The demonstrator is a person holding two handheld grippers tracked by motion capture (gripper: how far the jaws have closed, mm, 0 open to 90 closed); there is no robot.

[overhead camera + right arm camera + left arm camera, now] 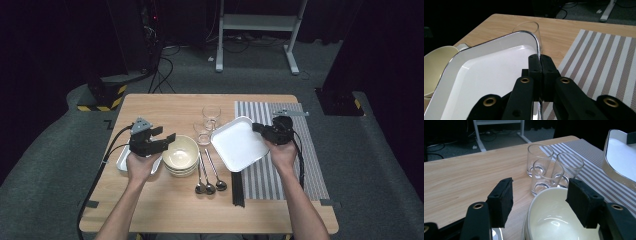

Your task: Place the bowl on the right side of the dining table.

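A white square tray [237,145] is held by its rim, and my right gripper [259,127] is shut on the edge near a corner [540,60]. The tray [486,75] looks tilted over the edge of the striped mat [300,150]. A stack of cream bowls [180,152] stands left of it. My left gripper [165,134] hovers at the stack with its jaws open. In the left gripper view [540,192] the top bowl [551,220] has its rim between the jaws, and the pads stand clear of it.
Three clear glasses [544,175] stand close together behind the bowls. Three spoons [207,175] lie in front of them beside a black strip [237,187]. A small white dish [122,160] sits under the left hand. The striped mat [604,62] covers the table's right side.
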